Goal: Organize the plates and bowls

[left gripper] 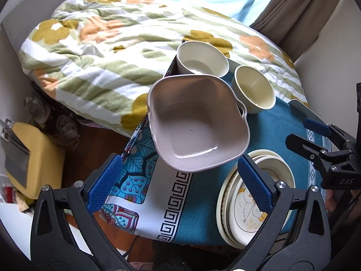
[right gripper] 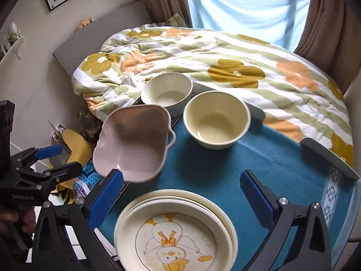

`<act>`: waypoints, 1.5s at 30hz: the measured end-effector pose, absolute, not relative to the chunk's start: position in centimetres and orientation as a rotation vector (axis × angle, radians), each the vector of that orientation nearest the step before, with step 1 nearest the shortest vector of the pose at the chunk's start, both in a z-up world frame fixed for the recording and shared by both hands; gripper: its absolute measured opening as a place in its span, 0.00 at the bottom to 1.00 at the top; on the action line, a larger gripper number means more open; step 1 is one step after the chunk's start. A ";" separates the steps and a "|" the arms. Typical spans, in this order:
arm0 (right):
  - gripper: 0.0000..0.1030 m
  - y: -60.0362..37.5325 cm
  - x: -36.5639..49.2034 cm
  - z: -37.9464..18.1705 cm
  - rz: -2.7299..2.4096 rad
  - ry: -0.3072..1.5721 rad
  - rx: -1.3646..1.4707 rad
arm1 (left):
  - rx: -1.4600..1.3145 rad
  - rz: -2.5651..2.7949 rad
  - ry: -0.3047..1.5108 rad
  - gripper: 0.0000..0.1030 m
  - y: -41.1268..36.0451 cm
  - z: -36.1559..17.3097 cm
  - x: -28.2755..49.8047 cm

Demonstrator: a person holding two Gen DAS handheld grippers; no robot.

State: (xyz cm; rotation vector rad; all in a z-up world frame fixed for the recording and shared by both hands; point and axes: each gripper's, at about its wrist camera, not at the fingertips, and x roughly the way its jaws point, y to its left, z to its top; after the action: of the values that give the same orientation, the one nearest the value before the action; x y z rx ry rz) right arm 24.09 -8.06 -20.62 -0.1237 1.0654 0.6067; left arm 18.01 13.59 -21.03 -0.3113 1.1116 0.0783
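Plates (right gripper: 176,230) stack just below the spread right tool (right gripper: 181,194); left tool (left gripper: 178,187) spread too.

Three bowls (right gripper: 216,119); three stacked plates (right gripper: 176,232)

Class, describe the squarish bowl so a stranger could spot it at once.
Find the small table with the blue cloth beside the bed. At its left edge sits the pinkish-grey bowl, tilted. Unlike the two round cream bowls behind it, it is squarish with wavy corners.

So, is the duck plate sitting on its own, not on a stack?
No, the duck plate lies on top of a stack of cream plates on the blue cloth.
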 end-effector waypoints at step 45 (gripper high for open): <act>0.12 -10.3 21.6 -20.3 0.662 1.086 -0.047 | -0.166 0.039 1.084 0.13 6.4 -17.9 18.3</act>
State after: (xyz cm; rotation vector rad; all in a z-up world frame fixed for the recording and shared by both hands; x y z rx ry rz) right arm 21.62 -10.34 -20.28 -0.0469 1.0856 0.6615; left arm 18.26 6.41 -17.86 -0.1664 1.0841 0.0393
